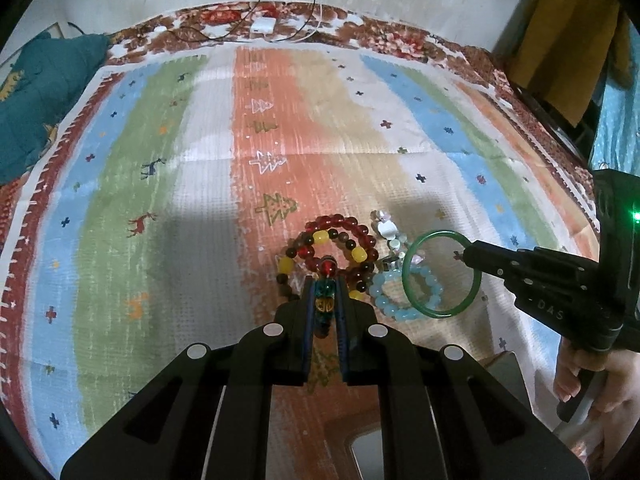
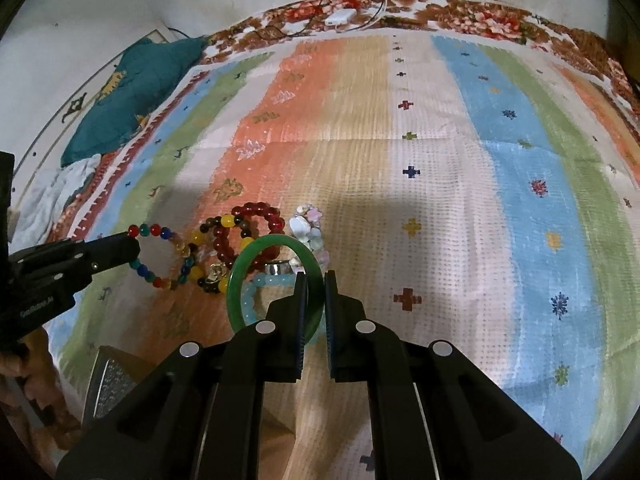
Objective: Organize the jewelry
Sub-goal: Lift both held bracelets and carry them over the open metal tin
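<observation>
My left gripper (image 1: pixel 325 294) is shut on a multicoloured bead bracelet (image 1: pixel 325 304); in the right wrist view that bracelet (image 2: pixel 160 256) hangs as a ring from the left gripper (image 2: pixel 134 246). My right gripper (image 2: pixel 316 284) is shut on a green jade bangle (image 2: pixel 240 272), held above the pile; it shows in the left wrist view (image 1: pixel 416 244) at the right gripper (image 1: pixel 464 255). On the cloth lie a red bead bracelet (image 1: pixel 360 228), a brown and yellow bead bracelet (image 1: pixel 320 238), a light blue bead bracelet (image 1: pixel 384 300) and a white flower bracelet (image 1: pixel 386 228).
A striped cloth (image 1: pixel 160 184) covers the bed. A teal pillow (image 1: pixel 36 92) lies at the far left. A white charger (image 1: pixel 262 25) with cables sits at the far edge. A box corner (image 2: pixel 108 376) shows at the near left in the right wrist view.
</observation>
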`<state>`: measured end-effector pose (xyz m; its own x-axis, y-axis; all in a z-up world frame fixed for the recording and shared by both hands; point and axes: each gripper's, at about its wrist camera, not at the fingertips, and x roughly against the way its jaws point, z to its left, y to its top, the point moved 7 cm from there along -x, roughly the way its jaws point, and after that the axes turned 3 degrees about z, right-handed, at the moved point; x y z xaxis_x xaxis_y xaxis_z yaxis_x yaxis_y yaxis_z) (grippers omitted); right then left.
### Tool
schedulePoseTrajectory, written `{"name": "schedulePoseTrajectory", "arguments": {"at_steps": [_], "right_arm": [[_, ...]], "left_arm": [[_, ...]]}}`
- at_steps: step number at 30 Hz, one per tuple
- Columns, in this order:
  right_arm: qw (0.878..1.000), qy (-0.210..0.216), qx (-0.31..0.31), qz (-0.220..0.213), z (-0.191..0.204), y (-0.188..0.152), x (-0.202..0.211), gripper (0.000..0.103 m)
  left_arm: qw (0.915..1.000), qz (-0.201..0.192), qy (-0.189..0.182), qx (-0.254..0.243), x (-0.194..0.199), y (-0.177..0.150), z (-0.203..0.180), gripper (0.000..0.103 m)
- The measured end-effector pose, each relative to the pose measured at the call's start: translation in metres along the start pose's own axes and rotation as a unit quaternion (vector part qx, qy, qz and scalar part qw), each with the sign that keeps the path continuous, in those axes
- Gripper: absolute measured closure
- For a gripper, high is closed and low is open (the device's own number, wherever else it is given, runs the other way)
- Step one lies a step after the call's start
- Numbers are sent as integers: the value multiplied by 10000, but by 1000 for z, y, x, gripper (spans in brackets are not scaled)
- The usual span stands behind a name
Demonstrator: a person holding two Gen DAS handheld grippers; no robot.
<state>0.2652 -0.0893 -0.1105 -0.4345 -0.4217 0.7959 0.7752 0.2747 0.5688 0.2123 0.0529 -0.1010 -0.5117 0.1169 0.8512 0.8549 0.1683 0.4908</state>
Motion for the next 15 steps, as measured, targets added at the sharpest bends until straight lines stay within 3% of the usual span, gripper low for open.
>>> {"name": "schedulePoseTrajectory", "arguments": {"at_steps": [15], "right_arm": [[9978,60,219,-626,13,-4,37,94]], "left_arm": [[9986,-503,-162,3,47,-4,-14,94]]}}
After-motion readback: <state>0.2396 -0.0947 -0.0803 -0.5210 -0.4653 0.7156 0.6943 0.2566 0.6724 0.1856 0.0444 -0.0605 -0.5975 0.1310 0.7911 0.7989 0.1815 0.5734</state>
